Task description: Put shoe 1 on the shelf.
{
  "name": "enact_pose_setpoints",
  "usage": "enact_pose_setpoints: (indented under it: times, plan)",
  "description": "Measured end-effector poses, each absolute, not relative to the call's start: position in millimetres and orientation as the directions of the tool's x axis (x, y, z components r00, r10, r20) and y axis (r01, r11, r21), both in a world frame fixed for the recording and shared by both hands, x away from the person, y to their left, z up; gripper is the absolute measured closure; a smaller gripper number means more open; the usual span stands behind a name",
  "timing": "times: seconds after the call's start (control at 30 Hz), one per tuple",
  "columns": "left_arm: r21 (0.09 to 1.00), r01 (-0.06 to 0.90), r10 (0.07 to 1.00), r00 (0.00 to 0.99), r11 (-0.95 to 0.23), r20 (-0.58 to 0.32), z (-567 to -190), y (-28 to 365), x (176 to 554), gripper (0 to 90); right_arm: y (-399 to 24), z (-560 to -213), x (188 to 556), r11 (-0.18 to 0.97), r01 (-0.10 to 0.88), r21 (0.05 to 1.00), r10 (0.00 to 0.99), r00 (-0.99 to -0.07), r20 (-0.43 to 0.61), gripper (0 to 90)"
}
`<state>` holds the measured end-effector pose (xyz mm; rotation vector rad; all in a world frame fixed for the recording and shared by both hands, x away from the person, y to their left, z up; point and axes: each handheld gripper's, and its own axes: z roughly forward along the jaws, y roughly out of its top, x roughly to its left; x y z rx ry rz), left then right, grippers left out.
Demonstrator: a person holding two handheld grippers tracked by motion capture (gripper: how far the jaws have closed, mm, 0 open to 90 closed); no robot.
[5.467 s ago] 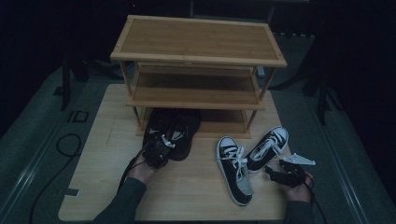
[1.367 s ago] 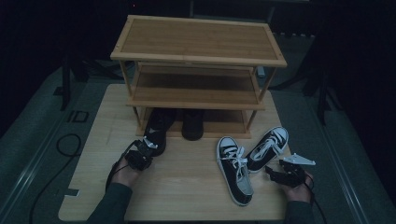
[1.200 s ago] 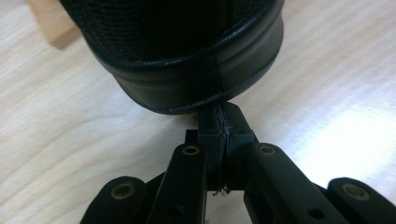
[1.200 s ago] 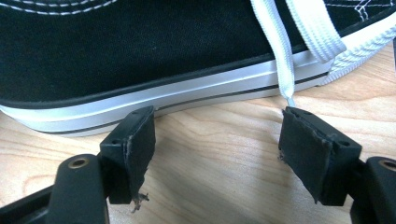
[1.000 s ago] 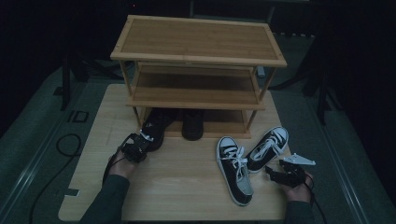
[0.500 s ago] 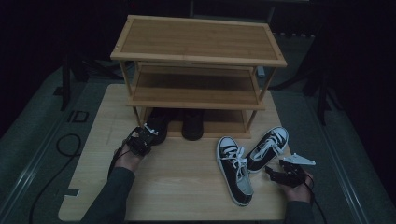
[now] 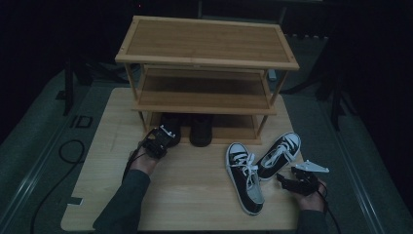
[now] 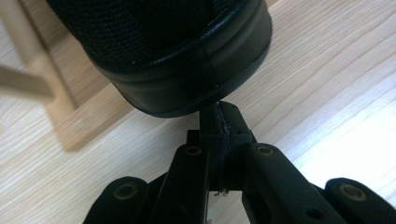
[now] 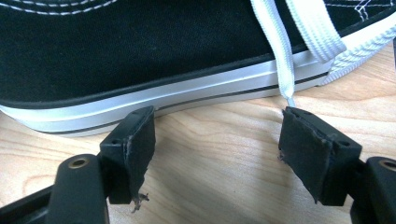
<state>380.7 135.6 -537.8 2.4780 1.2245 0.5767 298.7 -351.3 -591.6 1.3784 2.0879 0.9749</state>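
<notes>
Two black shoes sit side by side on the bottom shelf of a wooden shoe rack (image 7: 204,62), the left shoe (image 7: 171,127) beside the right one (image 7: 200,129). My left gripper (image 7: 164,138) is at the left shoe's heel. In the left gripper view it (image 8: 219,112) is shut with nothing between its jaws, and its tips touch the black heel (image 8: 177,60). Two black-and-white sneakers (image 7: 246,178) (image 7: 280,153) lie on the board to the right. My right gripper (image 7: 282,179) stands open beside them, its tips (image 9: 217,135) just short of a sneaker's white sole (image 9: 187,93).
The rack stands at the back of a pale wooden board (image 7: 195,190), and its upper two shelves are bare. A white lace (image 9: 280,51) hangs over the sneaker's side near my right jaw. A black cable (image 7: 65,156) lies on the dark floor at the left.
The black shoes went from the board's front onto the bottom shelf. My left gripper drew back to the left, then moved forward to the left shoe's heel. The right gripper stayed put.
</notes>
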Motion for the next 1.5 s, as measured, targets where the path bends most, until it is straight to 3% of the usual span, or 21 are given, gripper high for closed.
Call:
enact_pose_setpoints:
  times: [0.7, 1.13, 1.5]
  plan:
    - [0.473, 0.627, 0.766, 0.616, -0.619, 0.186, -537.8, 100.2, 391.2, 89.1, -351.3, -591.6, 298.7, 0.25, 0.597, 0.762, 0.917, -0.398, 0.011, 26.7]
    - [0.464, 0.705, 0.837, 0.518, -0.536, 0.178, -539.4, 138.1, 393.9, 87.6, -351.3, -591.6, 298.7, 0.25, 0.598, 0.762, 0.917, -0.398, 0.011, 26.7]
    - [0.48, 0.696, 0.828, 0.545, -0.534, 0.13, -540.7, 134.6, 393.3, 83.0, -351.2, -591.6, 298.7, 0.249, 0.598, 0.762, 0.918, -0.397, 0.012, 26.7]
